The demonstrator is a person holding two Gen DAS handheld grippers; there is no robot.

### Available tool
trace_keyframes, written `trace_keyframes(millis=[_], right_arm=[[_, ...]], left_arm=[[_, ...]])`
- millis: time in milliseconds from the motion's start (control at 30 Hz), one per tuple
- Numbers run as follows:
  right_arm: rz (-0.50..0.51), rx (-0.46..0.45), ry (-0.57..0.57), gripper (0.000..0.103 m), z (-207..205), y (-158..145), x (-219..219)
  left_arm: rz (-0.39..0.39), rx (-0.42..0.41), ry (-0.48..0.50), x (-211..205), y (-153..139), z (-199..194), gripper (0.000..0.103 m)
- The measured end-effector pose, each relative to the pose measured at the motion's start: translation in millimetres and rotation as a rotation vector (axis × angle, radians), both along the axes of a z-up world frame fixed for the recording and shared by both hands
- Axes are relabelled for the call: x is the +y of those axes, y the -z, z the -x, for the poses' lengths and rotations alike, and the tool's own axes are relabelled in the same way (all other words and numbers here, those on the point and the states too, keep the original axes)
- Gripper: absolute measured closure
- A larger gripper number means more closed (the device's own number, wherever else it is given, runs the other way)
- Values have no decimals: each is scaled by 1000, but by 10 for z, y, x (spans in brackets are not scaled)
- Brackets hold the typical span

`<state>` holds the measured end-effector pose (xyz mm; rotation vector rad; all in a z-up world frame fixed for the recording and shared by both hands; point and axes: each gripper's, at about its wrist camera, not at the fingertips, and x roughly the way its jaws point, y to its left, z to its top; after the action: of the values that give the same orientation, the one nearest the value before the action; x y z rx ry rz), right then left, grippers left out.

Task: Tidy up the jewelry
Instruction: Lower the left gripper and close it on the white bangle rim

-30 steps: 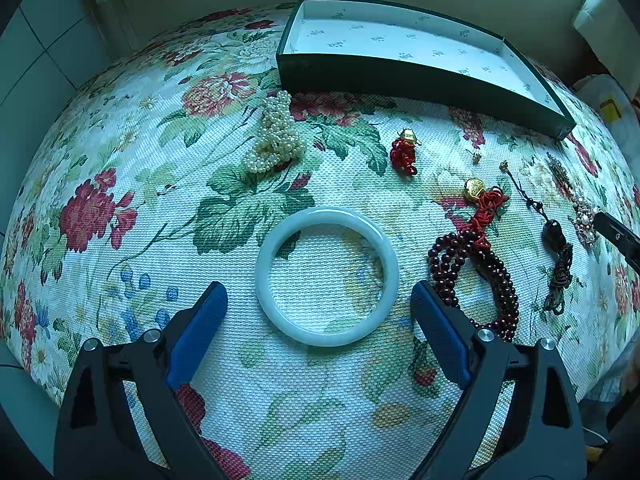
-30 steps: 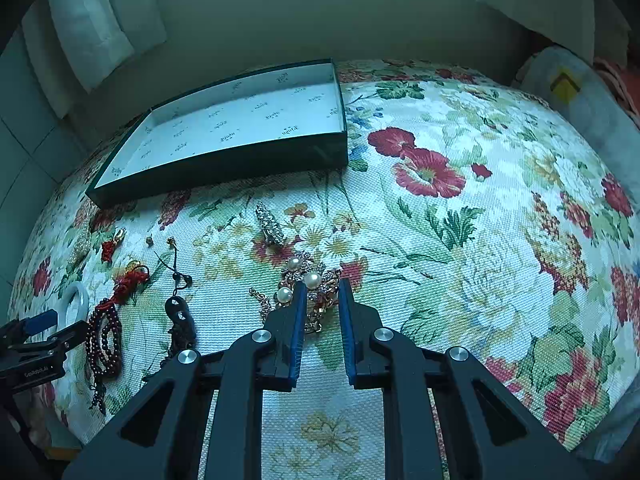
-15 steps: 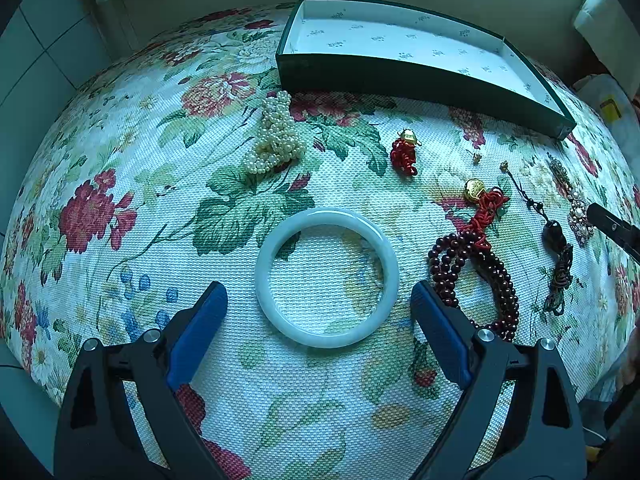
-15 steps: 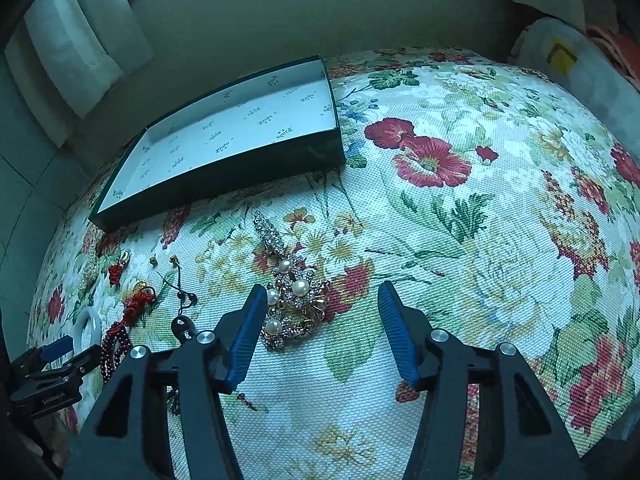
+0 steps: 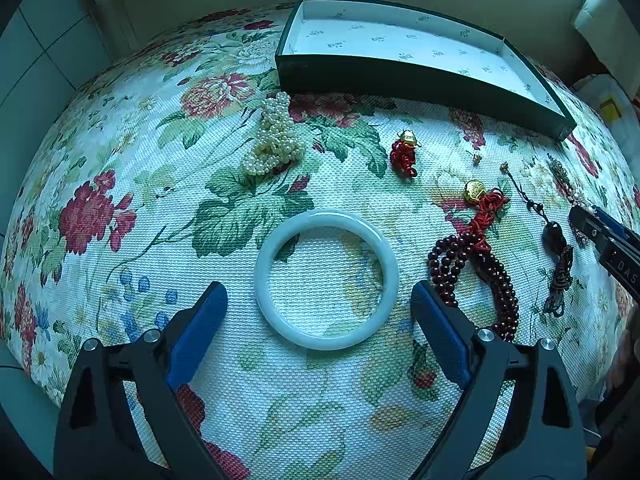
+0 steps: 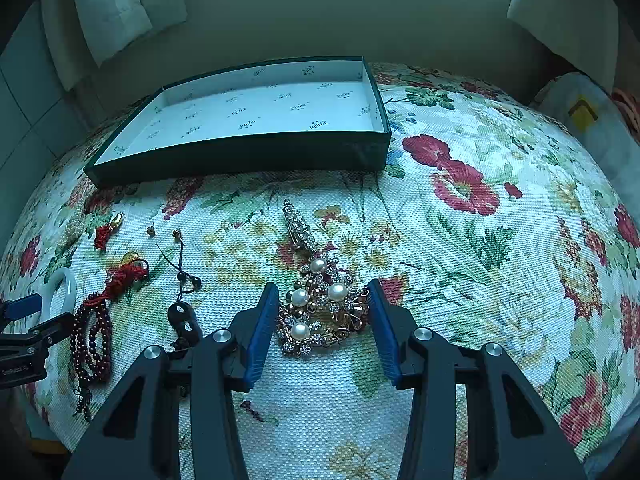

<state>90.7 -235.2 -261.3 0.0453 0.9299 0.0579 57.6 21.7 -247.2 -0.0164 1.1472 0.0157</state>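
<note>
A pale jade bangle [image 5: 326, 278] lies flat on the floral cloth, just ahead of my open, empty left gripper [image 5: 318, 300]. My right gripper [image 6: 323, 294] is open with its fingers on either side of a gold pearl-and-rhinestone brooch [image 6: 320, 312]; they do not grip it. A dark green box [image 6: 240, 148] with a white lining stands empty at the back; it also shows in the left wrist view [image 5: 420, 76]. Dark red beads with a red tassel [image 5: 476, 264], a pearl heap [image 5: 274, 138], a small red knot charm [image 5: 404, 154] and a black cord pendant [image 5: 554, 240] lie around.
A slim rhinestone clip [image 6: 298, 224] lies beyond the brooch. Two tiny ear studs [image 6: 164, 233] lie left of it. The floral cloth [image 6: 500, 280] drops off at its rounded edges. Curtains and a wall stand behind the box. A wrapped bundle [image 6: 588, 120] sits at the far right.
My right gripper opened from nearly shut and moved forward, so its fingers now flank the brooch. My left gripper and the bangle have not moved.
</note>
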Motion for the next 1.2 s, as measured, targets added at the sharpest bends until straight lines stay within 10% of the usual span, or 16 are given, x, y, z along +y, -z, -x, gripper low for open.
trace_keyframes(millis=[1000, 1200], right_arm=[[-14, -33, 12, 66, 171, -183, -73], [-18, -29, 12, 66, 166, -170, -85]], left_arm=[[-9, -14, -5, 21, -9, -36, 10], [-6, -44, 36, -37, -53, -8, 32]])
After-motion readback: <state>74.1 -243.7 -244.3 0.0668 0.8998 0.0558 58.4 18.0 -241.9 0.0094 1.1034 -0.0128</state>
